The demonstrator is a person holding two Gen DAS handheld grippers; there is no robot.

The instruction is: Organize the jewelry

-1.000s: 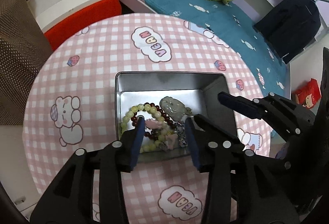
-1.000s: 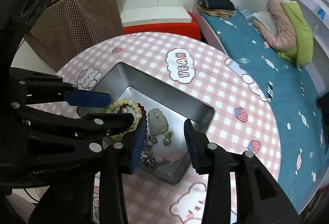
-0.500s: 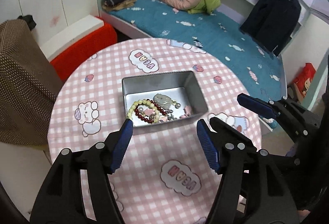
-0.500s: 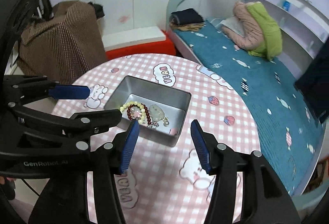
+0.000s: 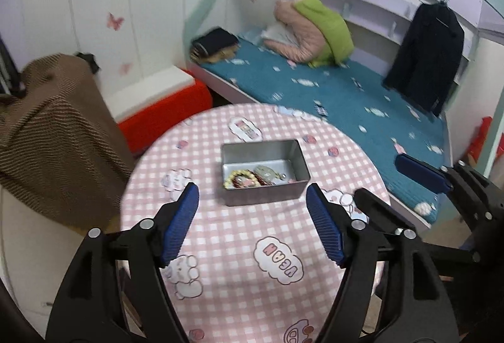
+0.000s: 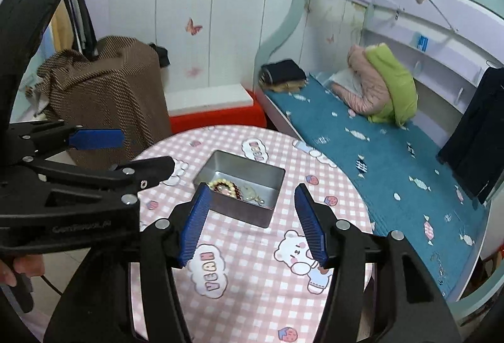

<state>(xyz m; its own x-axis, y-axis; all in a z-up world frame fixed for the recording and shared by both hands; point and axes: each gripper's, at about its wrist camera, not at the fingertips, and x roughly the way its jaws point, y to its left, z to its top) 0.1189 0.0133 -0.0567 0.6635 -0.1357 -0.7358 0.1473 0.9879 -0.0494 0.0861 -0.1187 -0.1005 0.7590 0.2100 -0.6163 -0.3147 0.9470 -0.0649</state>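
A silver metal tin (image 5: 263, 201) stands open on a round pink checked table (image 5: 239, 248). Inside it lies the jewelry (image 5: 249, 177): a pale bead bracelet, a dark red bead bracelet, a pendant and small charms. My left gripper (image 5: 250, 187) hovers above and in front of the tin, jaws opening, nothing between them. My right gripper (image 5: 393, 185) shows at the right edge of this view. In the right wrist view the tin (image 6: 239, 212) and jewelry (image 6: 231, 188) sit beyond my right gripper (image 6: 252, 188), whose jaws are opening and empty. The left gripper (image 6: 146, 151) is at the left.
A bed with a teal sheet (image 5: 346, 90) runs behind and right of the table. A red bench with a white top (image 5: 163, 103) and a brown covered object (image 5: 53, 135) stand to the left. A dark coat (image 5: 428, 59) hangs at the right. A hand (image 6: 15, 267) holds the left gripper.
Both grippers have risen and drawn back from the tin, and their jaws have widened. The jewelry stays in the tin, which now looks smaller and farther off.
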